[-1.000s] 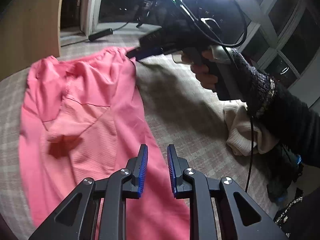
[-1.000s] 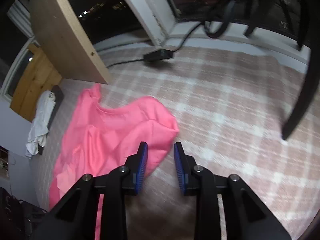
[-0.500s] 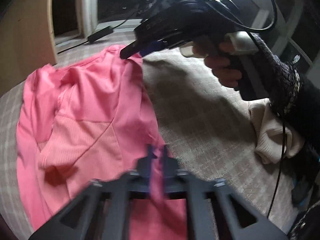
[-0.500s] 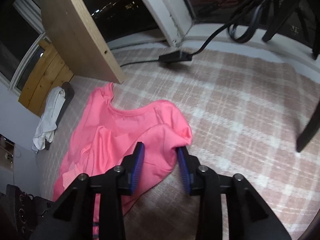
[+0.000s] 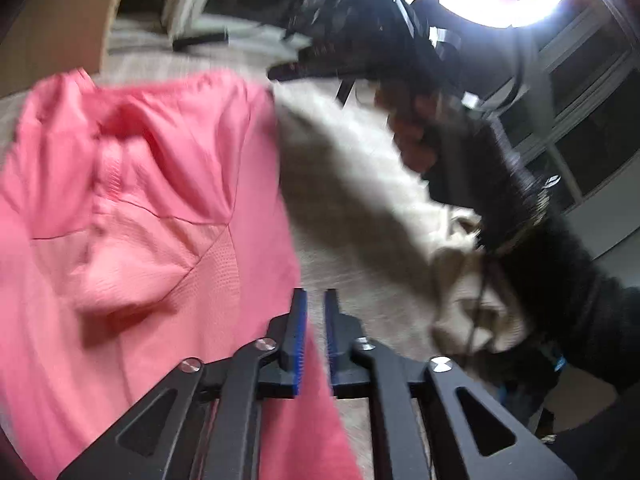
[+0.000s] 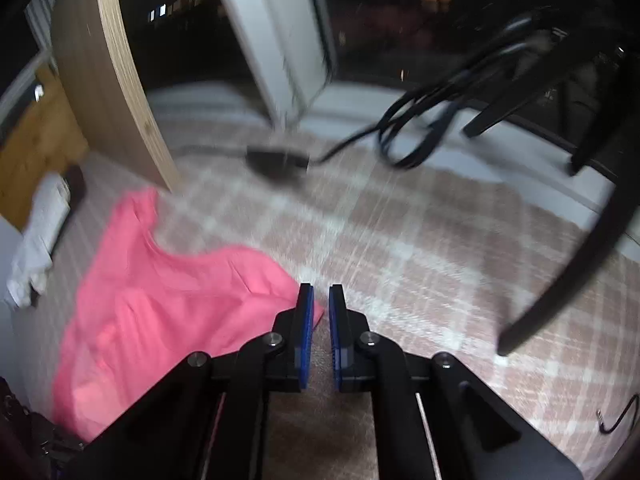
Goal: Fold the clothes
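A pink garment (image 5: 140, 208) lies spread on a plaid-covered surface (image 6: 420, 264). In the left wrist view my left gripper (image 5: 315, 320) is shut on the garment's near right edge, and pink cloth runs down between its blue pads. My right gripper (image 6: 319, 316) is shut on the garment's far corner (image 6: 308, 308), whose tip shows between the fingers. The left wrist view also shows a hand (image 5: 412, 132) holding the right gripper (image 5: 288, 72) at that corner. Both views are blurred by motion.
A cream garment (image 5: 472, 280) lies bunched to the right under a dark sleeve (image 5: 560, 280). A wooden board (image 6: 120, 92) leans at the back left, with a white cloth (image 6: 36, 240) beside it. A black adapter (image 6: 276, 160) and cable (image 6: 420, 128) lie ahead. A black stand leg (image 6: 580, 260) crosses the right.
Both grippers went from open to shut on the pink garment: the left on its near edge, then the right on its far corner. Both views now blur with motion.
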`<state>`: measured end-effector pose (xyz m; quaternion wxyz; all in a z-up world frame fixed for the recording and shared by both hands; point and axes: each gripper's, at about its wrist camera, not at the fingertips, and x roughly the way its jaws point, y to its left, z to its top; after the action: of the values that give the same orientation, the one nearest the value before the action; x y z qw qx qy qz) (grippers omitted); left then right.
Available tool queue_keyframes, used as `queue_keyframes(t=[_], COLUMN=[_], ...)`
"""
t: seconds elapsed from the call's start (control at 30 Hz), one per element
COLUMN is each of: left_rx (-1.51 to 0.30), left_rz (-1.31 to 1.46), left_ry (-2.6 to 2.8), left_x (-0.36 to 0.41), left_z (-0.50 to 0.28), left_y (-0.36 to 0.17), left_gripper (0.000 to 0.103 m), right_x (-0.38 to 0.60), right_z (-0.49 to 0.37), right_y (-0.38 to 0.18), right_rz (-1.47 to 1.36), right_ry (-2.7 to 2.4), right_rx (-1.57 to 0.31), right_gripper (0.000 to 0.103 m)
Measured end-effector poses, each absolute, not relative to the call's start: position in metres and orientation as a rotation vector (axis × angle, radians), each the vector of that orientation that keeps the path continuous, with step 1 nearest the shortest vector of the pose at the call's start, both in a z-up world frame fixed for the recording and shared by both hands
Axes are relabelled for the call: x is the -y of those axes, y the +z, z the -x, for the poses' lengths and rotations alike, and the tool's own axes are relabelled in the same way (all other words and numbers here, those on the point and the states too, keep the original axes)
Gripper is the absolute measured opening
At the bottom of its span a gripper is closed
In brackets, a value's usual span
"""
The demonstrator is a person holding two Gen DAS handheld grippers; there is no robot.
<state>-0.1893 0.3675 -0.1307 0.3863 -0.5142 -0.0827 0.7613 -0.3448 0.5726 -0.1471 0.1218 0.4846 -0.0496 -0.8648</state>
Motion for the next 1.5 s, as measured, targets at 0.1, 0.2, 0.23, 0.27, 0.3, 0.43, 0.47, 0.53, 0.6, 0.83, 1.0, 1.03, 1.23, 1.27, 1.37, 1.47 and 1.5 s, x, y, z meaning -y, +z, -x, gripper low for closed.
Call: queue_keyframes(t=[0.1, 0.2, 0.23, 0.27, 0.3, 0.43, 0.47, 0.53, 0.6, 0.83, 1.0, 1.03, 1.23, 1.27, 1.37, 1.47, 1.5], left_rx=[0.287, 0.317, 0.326, 0.334, 0.343, 0.377, 0.385, 0.412, 0.436, 0.372, 0.263, 0.242, 0.035, -0.014, -0.092, -0.149, -0.157], left_rz=[1.259, 1.226, 1.216, 1.206, 1.196, 1.155, 1.144, 1.151, 1.172, 1.192, 1.246, 1.26, 1.291, 1.29, 1.289, 1.308, 1.315], left_ry=[1.927, 1.945, 1.952, 1.959, 1.966, 1.993, 2.0, 2.002, 1.997, 1.961, 1.887, 1.867, 1.785, 1.788, 1.773, 1.775, 1.777], left_x=[-0.343, -0.316, -0.307, -0.298, -0.289, -0.253, -0.244, -0.225, -0.208, -0.129, -0.091, -0.086, -0.093, -0.097, -0.103, -0.1, -0.096], left_z=[0.169, 0.143, 0.134, 0.125, 0.117, 0.081, 0.072, 0.059, 0.05, 0.015, 0.002, 0.001, -0.008, -0.01, -0.017, -0.026, -0.029], left_y=[-0.105, -0.088, -0.083, -0.078, -0.073, -0.052, -0.046, -0.045, -0.047, -0.036, -0.052, -0.058, -0.095, -0.101, -0.115, -0.121, -0.122], left_gripper=[0.013, 0.016, 0.016, 0.016, 0.016, 0.016, 0.016, 0.016, 0.016, 0.016, 0.023, 0.023, 0.023, 0.023, 0.023, 0.023, 0.023], right_x=[-0.566, -0.556, -0.556, -0.559, -0.565, -0.585, -0.59, -0.599, -0.604, -0.605, -0.532, -0.502, -0.375, -0.366, -0.353, -0.356, -0.356], right_z=[0.325, 0.298, 0.289, 0.279, 0.265, 0.212, 0.198, 0.164, 0.123, -0.022, -0.106, -0.109, -0.082, -0.078, -0.075, -0.097, -0.116], right_y=[-0.132, -0.118, -0.112, -0.106, -0.097, -0.067, -0.059, -0.042, -0.022, 0.026, -0.005, -0.027, -0.141, -0.151, -0.173, -0.174, -0.174], right_rz=[-1.344, -1.306, -1.293, -1.28, -1.267, -1.235, -1.226, -1.204, -1.182, -1.091, -1.124, -1.19, -1.564, -1.606, -1.737, -1.825, -1.884], right_ry=[-2.498, -2.422, -2.406, -2.392, -2.371, -2.337, -2.338, -2.368, -2.414, -2.544, -2.529, -2.497, -2.398, -2.406, -2.417, -2.366, -2.29], right_rx=[0.125, 0.141, 0.173, 0.213, 0.275, 0.449, 0.465, 0.469, 0.469, 0.627, 0.72, 0.681, 0.32, 0.258, 0.138, 0.176, 0.176], right_gripper=[0.008, 0.008, 0.008, 0.008, 0.008, 0.008, 0.008, 0.008, 0.008, 0.009, 0.014, 0.014, 0.014, 0.014, 0.014, 0.014, 0.014])
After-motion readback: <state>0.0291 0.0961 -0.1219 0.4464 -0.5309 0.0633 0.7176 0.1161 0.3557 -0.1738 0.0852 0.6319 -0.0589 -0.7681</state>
